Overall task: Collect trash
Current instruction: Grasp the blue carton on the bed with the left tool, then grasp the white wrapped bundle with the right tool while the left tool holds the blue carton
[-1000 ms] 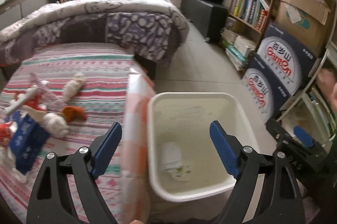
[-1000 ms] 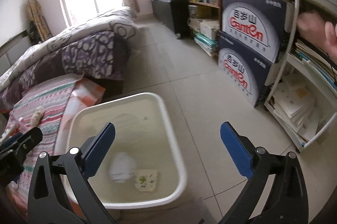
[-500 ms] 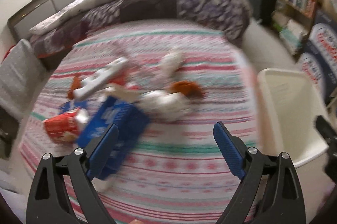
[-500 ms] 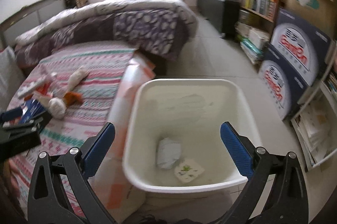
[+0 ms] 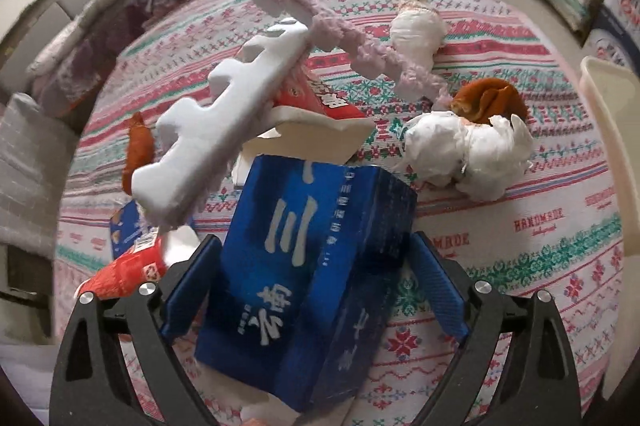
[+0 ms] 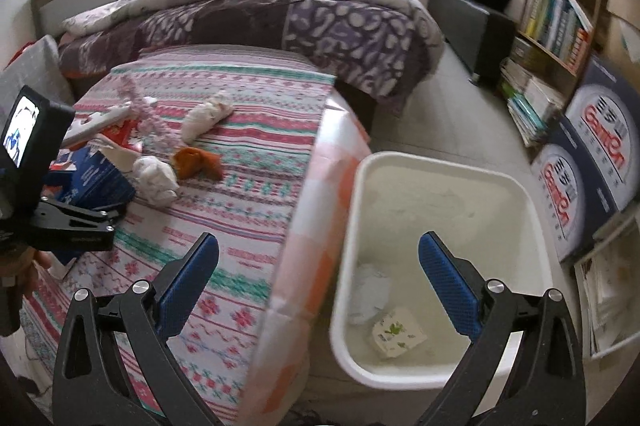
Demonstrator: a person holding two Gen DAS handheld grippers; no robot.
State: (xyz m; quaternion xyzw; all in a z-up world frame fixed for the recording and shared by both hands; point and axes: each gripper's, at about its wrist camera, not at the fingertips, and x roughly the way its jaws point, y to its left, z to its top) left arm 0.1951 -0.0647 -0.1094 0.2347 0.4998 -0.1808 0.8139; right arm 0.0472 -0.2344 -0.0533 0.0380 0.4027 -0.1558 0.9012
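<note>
A pile of trash lies on the striped bedspread (image 5: 520,226). My left gripper (image 5: 316,290) is open, its blue fingers on either side of a blue carton (image 5: 316,266), not closed on it. Behind it lie a white foam piece (image 5: 224,121), a red packet (image 5: 316,93), a crumpled white wad (image 5: 468,149), an orange scrap (image 5: 488,97) and a red can (image 5: 120,274). My right gripper (image 6: 320,282) is open and empty above the bed edge and the white bin (image 6: 440,165), which holds a tissue (image 6: 368,290) and a small packet (image 6: 396,332).
A purple quilt (image 6: 280,13) covers the far half of the bed. Bookshelves (image 6: 560,9) and blue printed boxes (image 6: 600,145) line the right wall. Tiled floor (image 6: 452,105) runs between bed and shelves. The left gripper body (image 6: 60,209) shows at the right view's left edge.
My left gripper swung from over the bin to the bed and moved in around the blue carton. My right gripper turned left, so the bed now shows beside the bin.
</note>
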